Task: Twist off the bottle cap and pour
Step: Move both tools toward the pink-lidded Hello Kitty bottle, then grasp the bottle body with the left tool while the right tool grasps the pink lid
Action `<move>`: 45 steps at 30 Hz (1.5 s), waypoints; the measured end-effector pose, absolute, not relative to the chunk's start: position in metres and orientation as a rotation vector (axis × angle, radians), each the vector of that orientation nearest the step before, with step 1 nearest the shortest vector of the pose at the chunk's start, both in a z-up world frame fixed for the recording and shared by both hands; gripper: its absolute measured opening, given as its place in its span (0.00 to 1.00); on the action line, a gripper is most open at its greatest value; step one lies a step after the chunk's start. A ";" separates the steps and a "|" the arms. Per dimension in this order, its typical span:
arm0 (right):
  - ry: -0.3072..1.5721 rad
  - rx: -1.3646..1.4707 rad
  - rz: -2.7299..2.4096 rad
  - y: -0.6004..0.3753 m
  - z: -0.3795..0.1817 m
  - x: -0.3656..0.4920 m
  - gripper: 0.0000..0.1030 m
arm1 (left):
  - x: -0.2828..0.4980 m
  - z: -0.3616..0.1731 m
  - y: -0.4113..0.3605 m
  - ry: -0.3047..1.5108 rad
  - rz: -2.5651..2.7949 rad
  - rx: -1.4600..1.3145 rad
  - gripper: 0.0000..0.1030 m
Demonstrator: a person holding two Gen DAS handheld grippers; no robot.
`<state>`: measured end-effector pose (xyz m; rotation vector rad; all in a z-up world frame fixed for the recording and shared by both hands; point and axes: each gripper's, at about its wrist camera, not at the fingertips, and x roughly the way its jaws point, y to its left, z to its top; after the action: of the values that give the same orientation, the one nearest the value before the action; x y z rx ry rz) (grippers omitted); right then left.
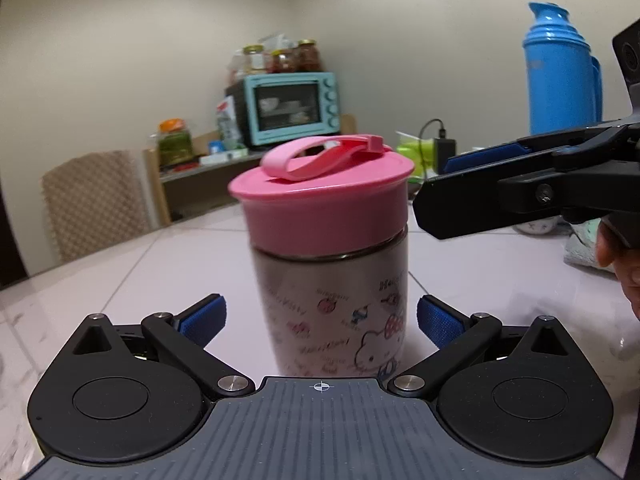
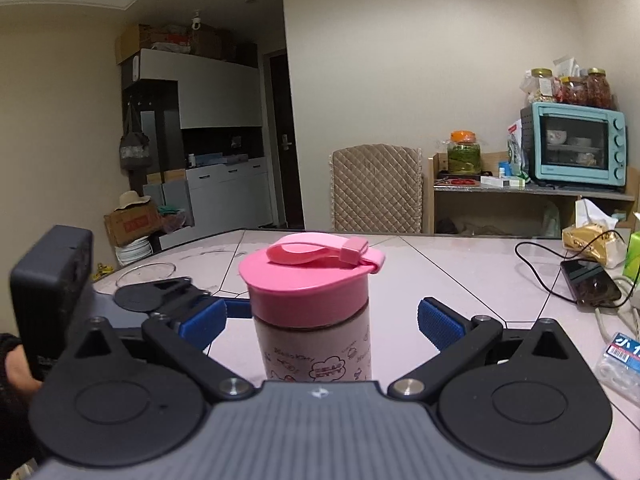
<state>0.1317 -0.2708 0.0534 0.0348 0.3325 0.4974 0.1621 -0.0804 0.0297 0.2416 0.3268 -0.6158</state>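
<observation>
A steel bottle point(image 1: 336, 304) printed with cartoon cats stands upright on the table, its pink screw cap point(image 1: 322, 196) topped by a pink loop strap. My left gripper point(image 1: 322, 318) is open, its blue pads on either side of the bottle's body without touching it. In the right wrist view the same bottle point(image 2: 316, 344) and pink cap point(image 2: 310, 284) stand between the pads of my open right gripper point(image 2: 322, 322), also apart from it. The right gripper point(image 1: 436, 178) shows at the right of the left wrist view, level with the cap. The left gripper point(image 2: 224, 304) reaches in from the left in the right wrist view.
A blue thermos point(image 1: 560, 72) stands at the back right, with a cloth point(image 1: 584, 248) below it. A phone on a black cable point(image 2: 588, 284), a tissue pack point(image 2: 592, 236) and a plastic packet point(image 2: 620, 364) lie on the table point(image 2: 460, 280) to the right. A glass lid point(image 2: 146, 274) lies far left. A chair point(image 2: 376, 188) stands behind.
</observation>
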 end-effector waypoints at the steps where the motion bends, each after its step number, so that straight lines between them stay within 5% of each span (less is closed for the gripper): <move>1: 0.337 0.033 0.499 -0.271 0.052 0.133 1.00 | 0.166 0.029 -0.082 0.325 -0.625 0.246 1.00; 6: 0.338 0.039 0.508 -0.273 0.049 0.138 1.00 | 0.178 0.026 -0.083 0.336 -0.664 0.222 0.99; 9: 0.343 0.037 0.508 -0.272 0.049 0.141 1.00 | 0.184 0.023 -0.084 0.348 -0.678 0.219 0.89; 25: 0.351 0.045 0.491 -0.250 0.047 0.165 1.00 | 0.193 0.027 -0.074 0.368 -0.706 0.205 0.88; 33: 0.367 0.034 0.502 -0.232 0.045 0.173 0.84 | 0.190 0.031 -0.062 0.368 -0.671 0.220 0.87; 45: 0.343 -0.057 0.613 -0.212 0.042 0.184 0.82 | 0.200 0.031 -0.033 0.367 -0.648 0.187 0.87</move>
<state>0.1840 -0.2116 0.0424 -0.0568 0.3428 0.6132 0.2003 -0.0329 0.0309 0.1867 0.3666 -0.6484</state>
